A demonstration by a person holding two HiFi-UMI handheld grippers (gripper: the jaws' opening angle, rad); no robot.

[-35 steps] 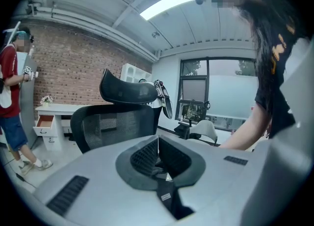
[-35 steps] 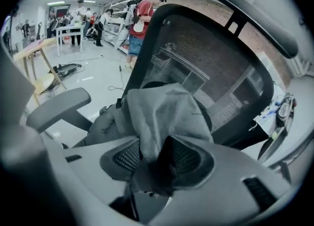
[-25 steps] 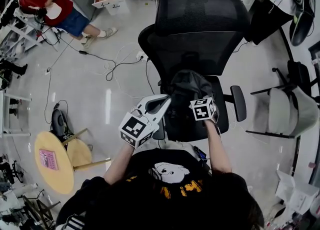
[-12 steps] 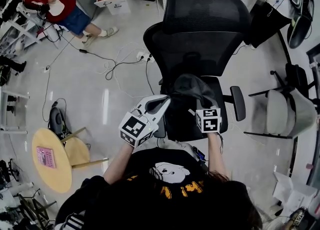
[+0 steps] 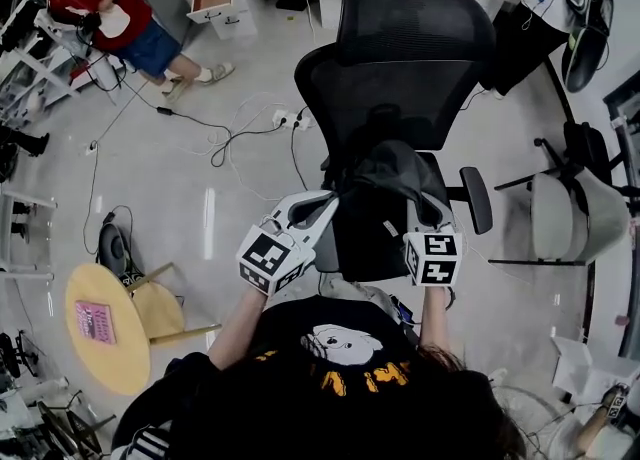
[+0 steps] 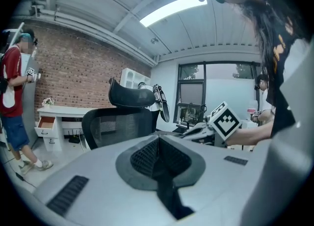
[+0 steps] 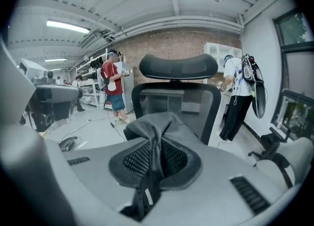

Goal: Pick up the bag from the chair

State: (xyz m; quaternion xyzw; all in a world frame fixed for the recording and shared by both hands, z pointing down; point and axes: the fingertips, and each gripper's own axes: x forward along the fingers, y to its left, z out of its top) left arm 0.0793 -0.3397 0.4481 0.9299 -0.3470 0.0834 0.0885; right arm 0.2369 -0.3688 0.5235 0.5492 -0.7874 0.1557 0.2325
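bag, soft crumpled grey fabric, pinched between right gripper fingers; left gripper fingers clenched.

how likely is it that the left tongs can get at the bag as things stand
Probably yes: the left tongs hang shut just beside the bag with nothing between, and the right tongs grip its fabric further right.

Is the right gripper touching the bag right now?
Touching. The right gripper view shows the right gripper shut on a fold of the bag, the grey fabric pinched between its jaws.
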